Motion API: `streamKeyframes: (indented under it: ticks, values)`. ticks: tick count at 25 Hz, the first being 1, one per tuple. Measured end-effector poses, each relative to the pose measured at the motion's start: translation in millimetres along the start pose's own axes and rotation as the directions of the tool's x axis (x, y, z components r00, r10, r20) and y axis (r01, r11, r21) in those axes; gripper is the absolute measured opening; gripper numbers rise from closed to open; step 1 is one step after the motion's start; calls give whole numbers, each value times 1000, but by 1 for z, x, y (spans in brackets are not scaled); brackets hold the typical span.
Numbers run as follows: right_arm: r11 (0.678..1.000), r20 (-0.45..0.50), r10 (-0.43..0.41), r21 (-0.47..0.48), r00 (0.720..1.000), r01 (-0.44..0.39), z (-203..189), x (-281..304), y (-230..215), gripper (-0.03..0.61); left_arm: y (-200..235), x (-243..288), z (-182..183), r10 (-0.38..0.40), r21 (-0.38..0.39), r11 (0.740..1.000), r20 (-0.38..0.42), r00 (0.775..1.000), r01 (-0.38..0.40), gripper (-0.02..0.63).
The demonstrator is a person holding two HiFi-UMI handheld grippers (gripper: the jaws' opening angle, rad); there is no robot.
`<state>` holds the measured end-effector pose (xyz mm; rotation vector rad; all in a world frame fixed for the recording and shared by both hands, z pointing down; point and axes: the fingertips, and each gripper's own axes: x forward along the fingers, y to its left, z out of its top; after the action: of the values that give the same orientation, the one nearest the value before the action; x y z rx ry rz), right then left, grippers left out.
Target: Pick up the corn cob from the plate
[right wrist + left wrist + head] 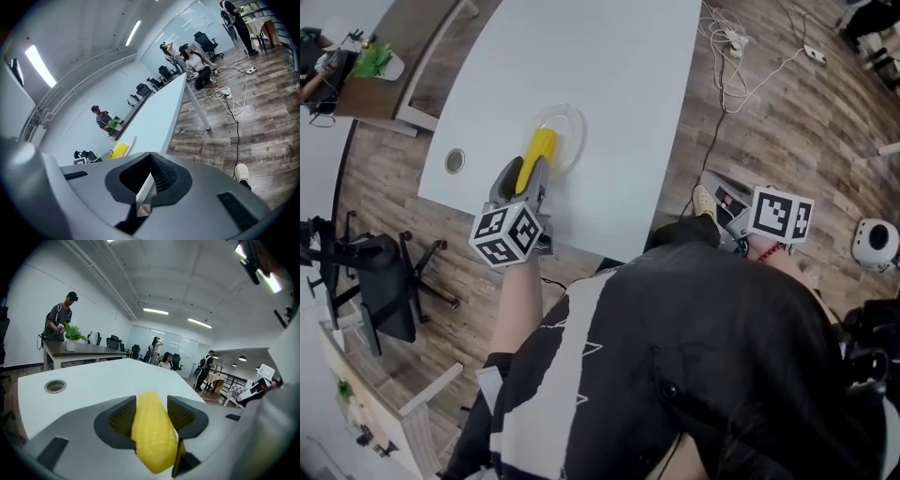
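Observation:
A yellow corn cob hangs just above the near edge of a clear glass plate on the white table. My left gripper is shut on the cob's near end. In the left gripper view the cob sits pinched between the two ribbed pads, its tip pointing away from me. My right gripper is off the table's right edge, over the wood floor. Its jaws meet at the tips with nothing between them. The right gripper view also catches the cob, far off to the left.
A round cable hole lies left of the plate. A black office chair stands at the left, below the table's edge. Cables and a power strip lie on the floor to the right. Several people stand at desks beyond.

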<state>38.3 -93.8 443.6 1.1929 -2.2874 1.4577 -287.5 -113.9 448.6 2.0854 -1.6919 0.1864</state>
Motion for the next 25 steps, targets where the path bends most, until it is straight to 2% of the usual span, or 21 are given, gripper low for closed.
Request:
streamKeyframes:
  ticks: [3, 8, 15, 17, 21, 25]
  values:
    - [1000, 26, -5, 10, 1000, 5, -5, -3, 4, 15, 2, -4, -4, -10, -15, 1000, -22, 1000, 10, 213]
    - [998, 66, -16, 55, 998, 12, -5, -5, 0, 15, 3, -1, -4, -14, -174, 985, -39, 999, 7, 212]
    - [999, 40, 14, 28, 999, -15, -1, 5, 11, 15, 1, -1, -1, -6, -303, 953, -24, 1000, -2, 212]
    - [999, 28, 28, 17, 999, -29, 1, 10, 16, 15, 2, -2, 0, 3, -351, 936, -18, 1000, -9, 212]
    - [997, -26, 67, -37, 997, -68, 8, 23, 24, 15, 2, -3, -1, 28, -467, 884, 11, 1000, -20, 212]
    - [989, -63, 115, -91, 991, -121, 23, 36, 32, 15, 0, -4, -6, 71, -520, 852, 10, 997, -55, 212]
